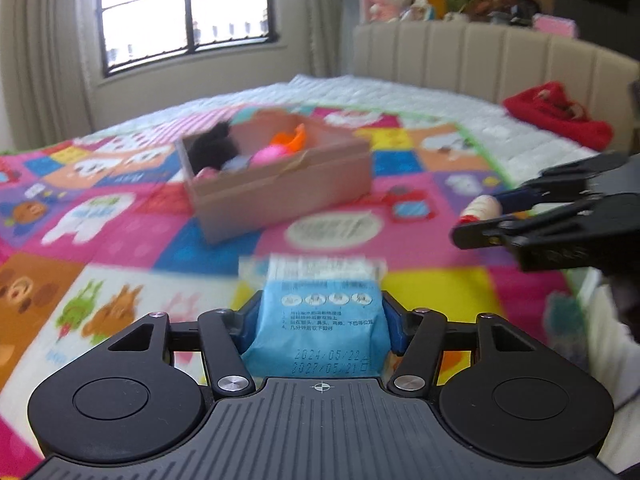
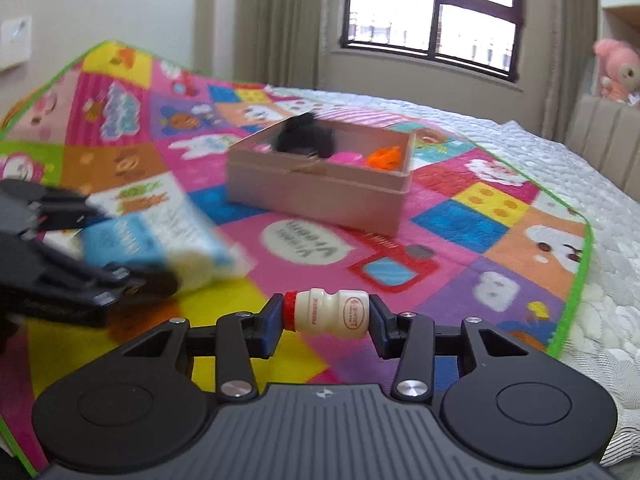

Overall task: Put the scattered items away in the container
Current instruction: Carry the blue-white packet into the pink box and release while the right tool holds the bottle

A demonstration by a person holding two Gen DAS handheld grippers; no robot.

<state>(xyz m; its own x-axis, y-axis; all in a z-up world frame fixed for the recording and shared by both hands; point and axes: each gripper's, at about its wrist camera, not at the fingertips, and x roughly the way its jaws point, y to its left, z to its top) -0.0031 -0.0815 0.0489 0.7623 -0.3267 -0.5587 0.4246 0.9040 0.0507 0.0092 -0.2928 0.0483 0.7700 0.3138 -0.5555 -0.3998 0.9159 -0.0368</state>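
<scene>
Left wrist view: a light-blue sachet (image 1: pixel 318 320) with printed dates sits squeezed between the blue pads of the left gripper (image 1: pixel 319 322), lifted clear of the patchwork play mat (image 1: pixel 120 232). At about eleven o'clock from the sachet stands the brown cardboard box (image 1: pixel 276 188), resting on the mat well apart from it. Inside the box lie a black fuzzy item (image 1: pixel 214 148), a pink ball (image 1: pixel 266 156) and an orange plastic piece (image 1: pixel 294 138). At three o'clock the right gripper (image 1: pixel 500 210) comes in from the frame edge, pinching a small cream probiotic bottle (image 1: pixel 480 208) with a red cap.

Right wrist view, the same bottle (image 2: pixel 328 314) lies sideways between the pads, cap toward nine o'clock, pressed end to end and held above the mat. The box (image 2: pixel 320 188) is at twelve o'clock from the bottle, farther up the mat, with the black item (image 2: pixel 306 138) at its far left corner and the orange piece (image 2: pixel 384 158) toward its right. At nine o'clock the left gripper (image 2: pixel 156 262) shows, blurred, with the sachet (image 2: pixel 152 240).

The mat covers a white quilted bed (image 1: pixel 360 92); a red fabric bundle (image 1: pixel 556 114) lies at two o'clock near the padded headboard (image 1: pixel 480 56).
</scene>
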